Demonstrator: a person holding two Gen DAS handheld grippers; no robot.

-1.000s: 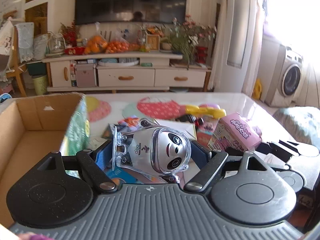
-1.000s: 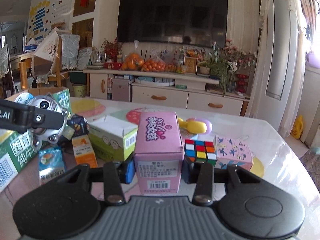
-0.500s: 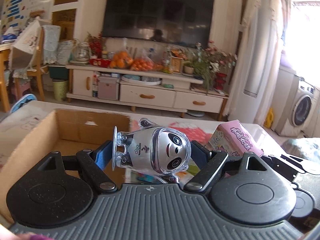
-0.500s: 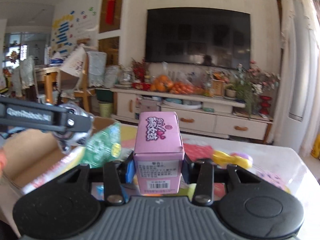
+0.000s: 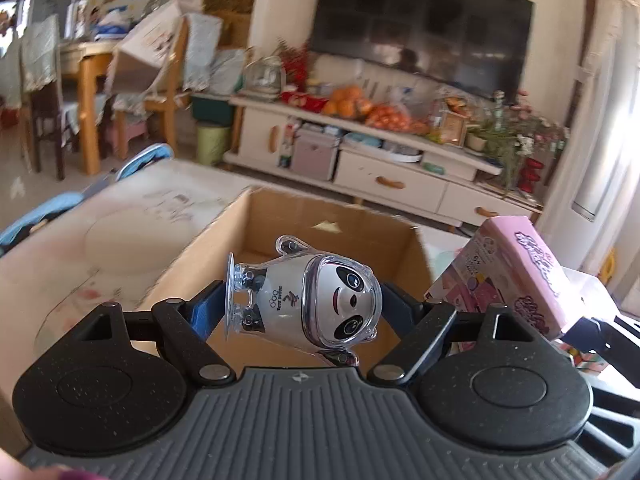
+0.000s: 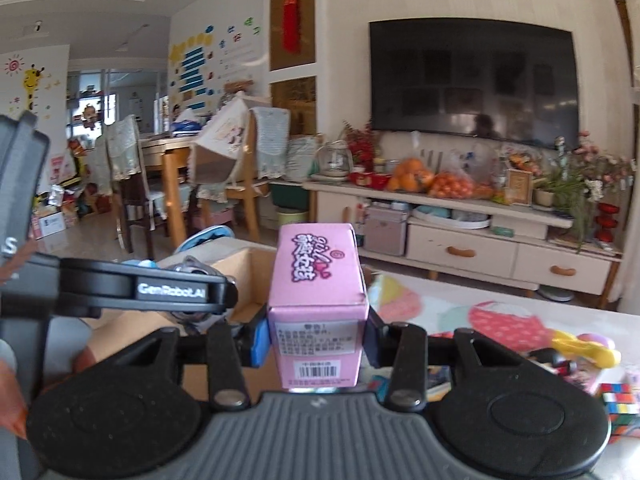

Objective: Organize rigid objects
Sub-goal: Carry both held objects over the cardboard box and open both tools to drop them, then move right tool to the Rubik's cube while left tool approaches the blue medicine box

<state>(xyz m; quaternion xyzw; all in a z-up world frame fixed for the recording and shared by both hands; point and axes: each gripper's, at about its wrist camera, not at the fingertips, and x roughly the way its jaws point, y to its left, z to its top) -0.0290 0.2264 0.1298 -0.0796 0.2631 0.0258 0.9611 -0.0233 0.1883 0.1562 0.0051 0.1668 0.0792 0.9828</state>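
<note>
The left gripper (image 5: 304,304) was clamped on a panda figurine (image 5: 308,304), lying sideways between the blue pads with its round clear base toward the left of the frame and its face toward the right, held in the air above the open cardboard box (image 5: 320,232) at frame centre. The right gripper (image 6: 316,332) was clamped on a pink carton (image 6: 318,308), upright and barcode-side toward the camera, just to the right of the box and close to the left gripper, whose black arm crossed the left of the right-wrist view. The main risk, as I judged it, was the figurine: its shell looked smooth and rounded and the pads met it on curved sides, so a jolt could let it twist or slip out. Released from this height it might bounce on the box floor or strike the near wall. The two grippers also sat near each other, and in the left view the carton crowded the box's right rim, so lowering both together could knock them or catch the rim. The box interior, where visible, looked bare and roomy, the far wall well clear. The worktop (image 6: 480,320) at lower right carried a colour cube (image 6: 620,404) and a yellow toy (image 6: 580,348), leaving little room there.
</note>
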